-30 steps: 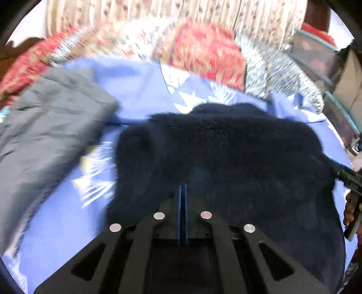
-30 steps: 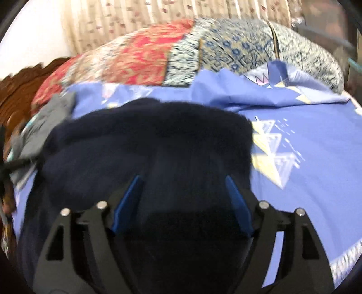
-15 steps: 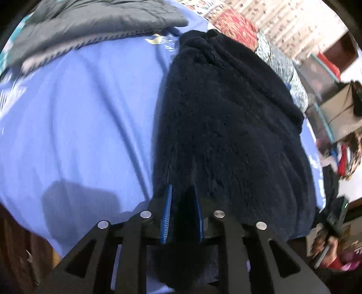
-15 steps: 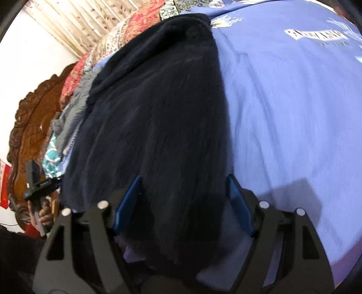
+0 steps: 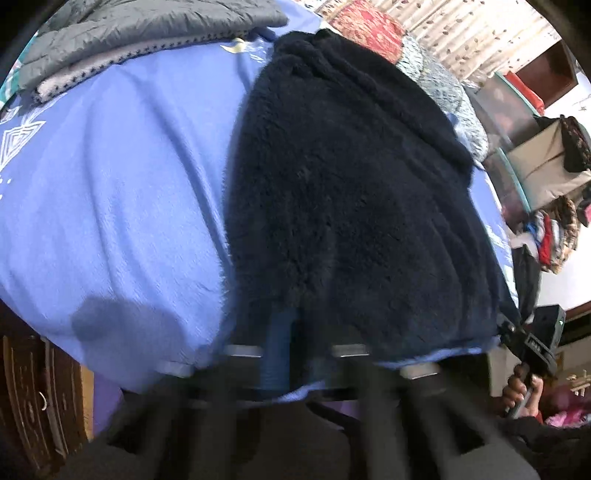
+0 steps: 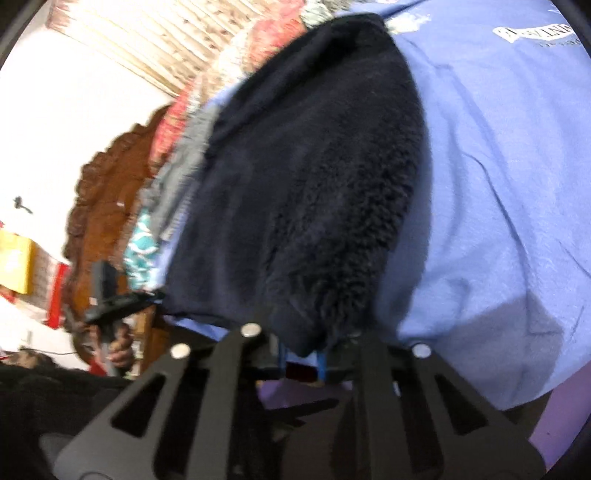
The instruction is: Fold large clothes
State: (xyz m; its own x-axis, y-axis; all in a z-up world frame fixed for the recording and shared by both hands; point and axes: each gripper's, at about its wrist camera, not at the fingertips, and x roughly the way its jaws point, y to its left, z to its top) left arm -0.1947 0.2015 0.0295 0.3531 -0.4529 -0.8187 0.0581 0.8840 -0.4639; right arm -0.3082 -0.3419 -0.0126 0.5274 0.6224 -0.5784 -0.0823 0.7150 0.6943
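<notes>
A dark navy fleece garment lies lengthwise on a blue bedsheet, its near hem at the bed's front edge. My left gripper is shut on the hem's left corner; the view is blurred there. In the right wrist view the same fleece garment runs away from me, and my right gripper is shut on its near right corner. Each gripper shows in the other's view, the right gripper and the left gripper, held by hands.
A folded grey jacket lies at the far left of the bed. Patterned pillows line the head of the bed. A carved wooden headboard stands left. Boxes and clothes crowd the right side.
Both grippers pulled back to the bed's front edge and tilted. The right gripper has closed from wide open onto the garment's corner. The left stays clamped on the hem.
</notes>
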